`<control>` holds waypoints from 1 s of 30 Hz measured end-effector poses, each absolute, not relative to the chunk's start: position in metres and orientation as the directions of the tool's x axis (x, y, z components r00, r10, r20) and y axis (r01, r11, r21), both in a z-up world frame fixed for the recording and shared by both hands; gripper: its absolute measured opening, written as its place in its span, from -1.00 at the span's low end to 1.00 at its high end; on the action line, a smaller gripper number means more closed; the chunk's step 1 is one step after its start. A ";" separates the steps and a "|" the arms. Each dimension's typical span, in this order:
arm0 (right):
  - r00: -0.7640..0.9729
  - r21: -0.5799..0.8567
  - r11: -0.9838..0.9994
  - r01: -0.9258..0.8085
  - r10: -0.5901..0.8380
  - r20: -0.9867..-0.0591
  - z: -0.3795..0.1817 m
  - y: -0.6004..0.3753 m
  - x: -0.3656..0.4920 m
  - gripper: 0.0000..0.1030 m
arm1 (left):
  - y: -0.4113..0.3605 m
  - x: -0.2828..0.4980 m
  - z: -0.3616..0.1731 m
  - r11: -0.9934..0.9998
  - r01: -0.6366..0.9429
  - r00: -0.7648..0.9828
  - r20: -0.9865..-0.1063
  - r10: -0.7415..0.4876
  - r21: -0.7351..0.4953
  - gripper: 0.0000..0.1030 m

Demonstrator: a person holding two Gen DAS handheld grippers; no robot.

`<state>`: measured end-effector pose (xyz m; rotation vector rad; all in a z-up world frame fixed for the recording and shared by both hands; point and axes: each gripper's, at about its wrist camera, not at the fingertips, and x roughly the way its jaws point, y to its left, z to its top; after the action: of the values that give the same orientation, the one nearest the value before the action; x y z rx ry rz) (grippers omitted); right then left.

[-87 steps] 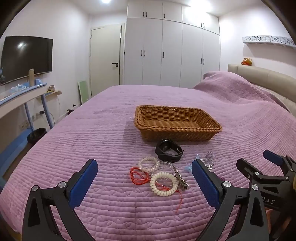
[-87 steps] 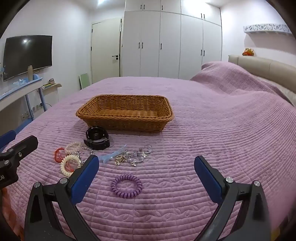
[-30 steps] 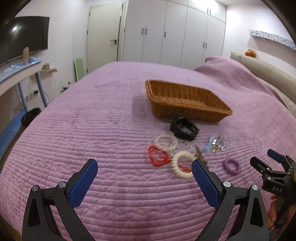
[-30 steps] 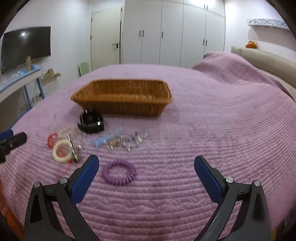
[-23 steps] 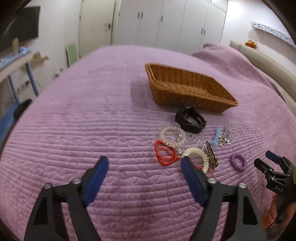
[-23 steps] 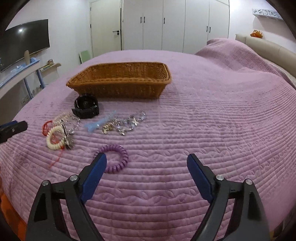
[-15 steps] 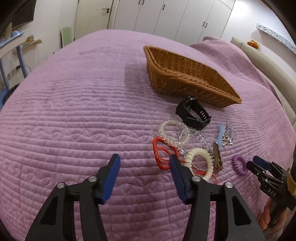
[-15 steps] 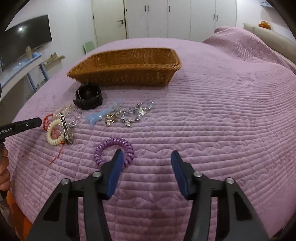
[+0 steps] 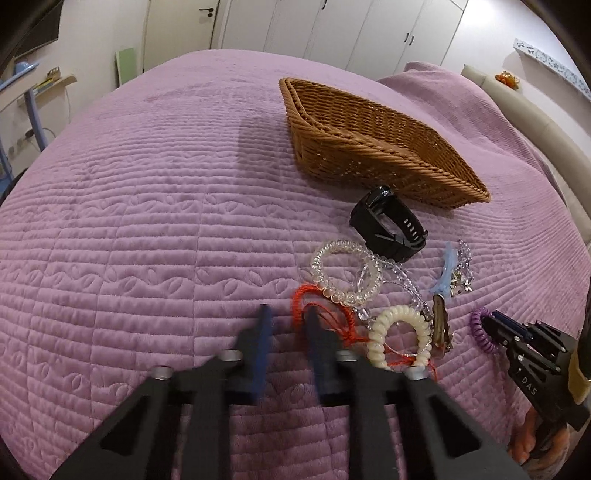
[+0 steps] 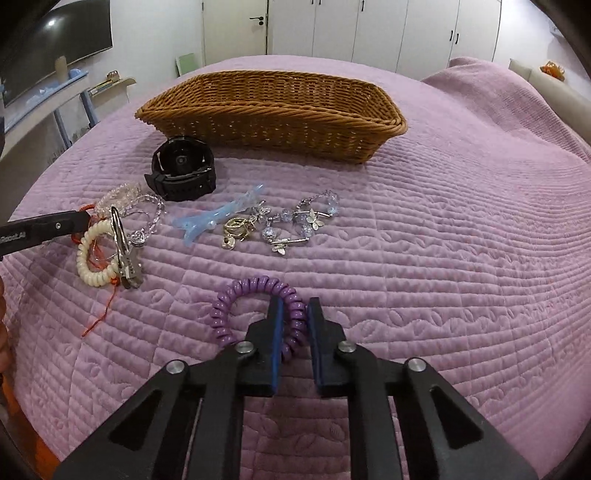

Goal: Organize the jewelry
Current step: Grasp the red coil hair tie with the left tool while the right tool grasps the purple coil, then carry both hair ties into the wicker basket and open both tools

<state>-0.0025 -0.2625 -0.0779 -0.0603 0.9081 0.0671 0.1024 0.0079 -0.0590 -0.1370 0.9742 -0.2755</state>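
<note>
R hand-held gripper [image 10: 294, 306] closed on purple spiral hair tie [image 10: 258, 314] on quilted lilac bedspread [image 10: 443, 258]. L hand-held gripper [image 9: 286, 314] blurred, jaws nearly shut, apparently empty, beside red cord bracelet [image 9: 321, 314]. Brown wicker basket [image 10: 273, 110] behind.

Home bedroom: purple quilted bed [image 9: 147, 221], white wardrobes [image 10: 369, 26], wall TV [image 10: 66, 48].

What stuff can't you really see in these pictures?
- Left wrist view: left gripper is motion-blurred, so whether it pinches the red cord bracelet is unclear.
- Right wrist view: right gripper covers part of the purple coil hair tie.
- Both views: the near wall hides the floor of the wicker basket.
</note>
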 end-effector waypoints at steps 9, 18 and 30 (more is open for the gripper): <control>0.636 0.005 0.996 -0.092 0.063 -0.769 -0.065 -0.270 -0.017 -0.75 | 0.008 0.071 -0.043 0.933 0.231 0.574 -0.736 -0.359 -0.276 -0.92; 0.684 0.022 0.995 -0.100 0.085 -0.725 -0.038 -0.272 -0.028 -0.75 | 0.002 0.047 0.010 0.909 0.320 0.642 -0.645 -0.415 -0.267 -0.92; 0.798 -0.039 0.995 -0.091 0.049 -0.601 0.030 -0.270 0.000 -0.75 | -0.019 0.080 0.087 0.879 0.408 0.710 -0.519 -0.476 -0.247 -0.92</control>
<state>0.0001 -0.2702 0.0301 -0.0675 0.6427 0.0752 0.0803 -0.0192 0.0868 -0.1175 0.6077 -0.4918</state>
